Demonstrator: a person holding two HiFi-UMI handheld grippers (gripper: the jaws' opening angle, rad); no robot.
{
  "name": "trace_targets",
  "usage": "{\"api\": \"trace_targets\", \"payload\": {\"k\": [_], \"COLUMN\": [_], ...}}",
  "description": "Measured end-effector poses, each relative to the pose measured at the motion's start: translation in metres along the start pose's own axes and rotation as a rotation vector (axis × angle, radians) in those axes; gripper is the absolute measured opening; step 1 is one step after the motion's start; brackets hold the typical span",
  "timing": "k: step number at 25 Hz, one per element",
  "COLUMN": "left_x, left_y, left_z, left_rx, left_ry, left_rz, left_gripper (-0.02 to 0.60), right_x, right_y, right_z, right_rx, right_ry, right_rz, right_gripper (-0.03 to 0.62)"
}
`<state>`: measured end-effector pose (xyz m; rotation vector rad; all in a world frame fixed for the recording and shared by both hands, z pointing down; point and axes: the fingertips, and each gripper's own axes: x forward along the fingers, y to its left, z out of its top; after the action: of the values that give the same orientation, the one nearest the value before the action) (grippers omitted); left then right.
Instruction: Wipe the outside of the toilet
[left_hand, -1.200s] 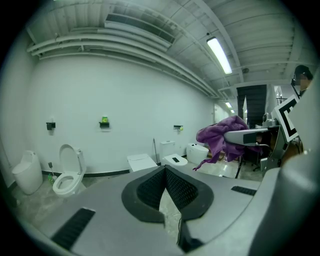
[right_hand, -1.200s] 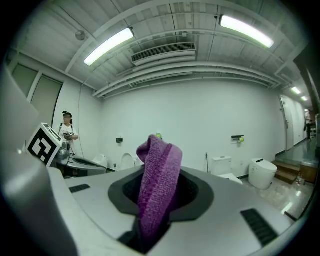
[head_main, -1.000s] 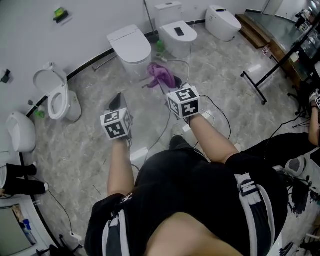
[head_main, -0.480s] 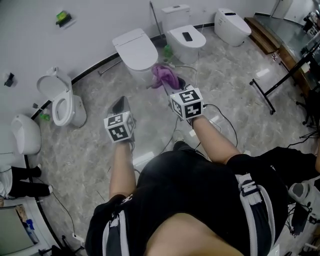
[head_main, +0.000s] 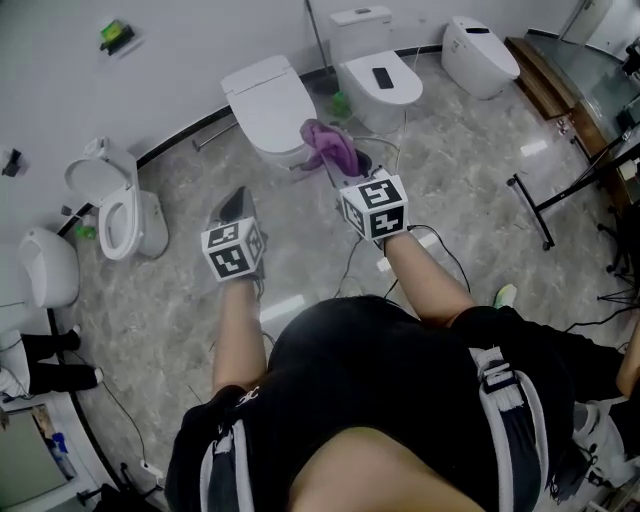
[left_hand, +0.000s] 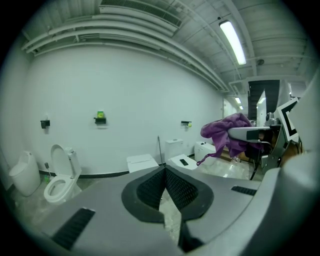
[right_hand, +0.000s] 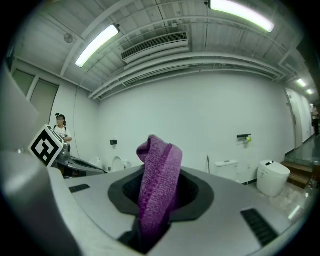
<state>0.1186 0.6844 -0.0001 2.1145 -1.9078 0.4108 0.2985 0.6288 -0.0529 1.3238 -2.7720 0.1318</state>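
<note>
1. Over the last second the person has walked in. The closed-lid toilet (head_main: 262, 95) looks nearer, and the cloth (head_main: 333, 147) now overlaps its front edge in the head view.
2. The right gripper (head_main: 352, 172) is clamped on that purple cloth, which flops up out of the jaws.
3. The left gripper (head_main: 237, 203) is closed up with nothing in it.
4. I'd say there's no contact yet, so wiping hasn't started. The toilet's straight ahead against the wall.

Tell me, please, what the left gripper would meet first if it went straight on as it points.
Nothing near. The left gripper, shut and empty, aims between the closed toilet and the next toilet; it would probably reach the wall behind them, though depth is unclear.
</note>
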Motion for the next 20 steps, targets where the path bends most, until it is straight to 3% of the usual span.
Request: {"api": "trace_targets", "payload": {"k": [9, 20], "left_x": [0.087, 0.139], "left_y": [0.001, 0.031], "left_z": [0.034, 0.036], "left_rx": [-0.021, -0.066], "left_ry": [0.009, 0.032], "left_rz": [0.071, 0.132], "left_gripper": [0.008, 0.006], "right_x": [0.075, 0.142], "right_y": [-0.071, -0.095], "right_z": [0.006, -0.008], "right_rx": [-0.005, -0.003], "right_ry": [0.018, 0.064], "right_rz": [0.091, 0.156], "right_gripper": [0.095, 0.096]}}
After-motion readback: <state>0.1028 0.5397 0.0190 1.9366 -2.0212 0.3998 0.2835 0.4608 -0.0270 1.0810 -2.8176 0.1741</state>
